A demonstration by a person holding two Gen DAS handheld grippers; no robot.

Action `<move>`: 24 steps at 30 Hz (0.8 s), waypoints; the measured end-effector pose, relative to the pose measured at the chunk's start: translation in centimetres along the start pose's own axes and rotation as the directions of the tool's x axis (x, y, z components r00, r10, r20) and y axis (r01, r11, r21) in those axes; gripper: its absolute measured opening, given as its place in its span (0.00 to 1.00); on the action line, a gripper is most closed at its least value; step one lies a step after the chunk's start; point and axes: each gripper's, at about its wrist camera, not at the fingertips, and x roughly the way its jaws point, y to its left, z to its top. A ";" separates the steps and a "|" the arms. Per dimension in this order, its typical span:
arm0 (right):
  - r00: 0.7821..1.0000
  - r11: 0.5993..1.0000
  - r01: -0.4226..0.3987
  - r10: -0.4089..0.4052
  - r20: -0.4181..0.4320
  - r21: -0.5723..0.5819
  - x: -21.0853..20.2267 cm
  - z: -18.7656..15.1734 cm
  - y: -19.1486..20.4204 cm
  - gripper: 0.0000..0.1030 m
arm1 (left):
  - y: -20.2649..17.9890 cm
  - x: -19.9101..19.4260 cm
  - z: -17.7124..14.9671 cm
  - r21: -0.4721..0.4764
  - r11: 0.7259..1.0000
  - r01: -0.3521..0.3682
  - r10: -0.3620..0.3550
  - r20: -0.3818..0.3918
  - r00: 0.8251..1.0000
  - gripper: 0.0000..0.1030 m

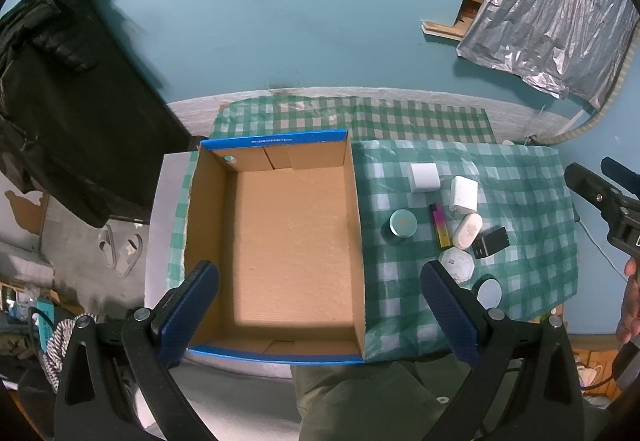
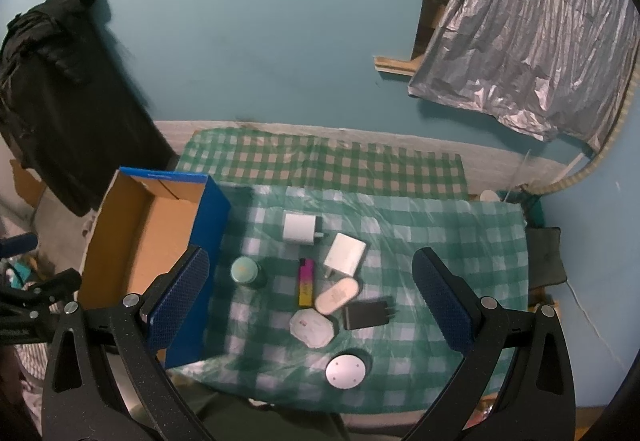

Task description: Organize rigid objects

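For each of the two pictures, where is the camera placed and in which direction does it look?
Left wrist: sits on the left hand-held gripper, open, looking down into the empty cardboard box; the right hand-held gripper and some of the person's hand show at the right edge.
Right wrist: sits on the right hand-held gripper, open, looking down at the small objects on the checked cloth; the left hand-held gripper shows at the left edge.
Shared: box, lighter, cloth, blue wall.
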 end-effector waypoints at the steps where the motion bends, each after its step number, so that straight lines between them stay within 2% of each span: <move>1: 1.000 1.000 0.008 -0.008 0.007 -0.003 -0.1 -0.1 0.1 0.98 | 0.0 0.0 -0.1 0.000 1.000 0.000 0.000 -0.002 1.000 0.99; 7: 0.999 0.998 0.045 -0.044 0.030 -0.045 0.0 -0.3 0.3 0.98 | 0.6 0.6 -0.8 0.003 1.000 -0.010 0.010 -0.017 1.000 0.99; 16: 0.998 0.999 -0.032 0.032 -0.050 0.001 1.8 -1.4 -1.9 0.98 | 3.8 2.4 -1.5 -0.023 0.998 -0.050 0.049 -0.046 0.998 0.99; 24: 0.992 0.999 -0.019 0.022 -0.121 0.027 4.2 -3.1 -3.6 0.98 | 7.8 4.7 -1.9 -0.056 0.993 -0.099 0.094 -0.086 0.992 0.99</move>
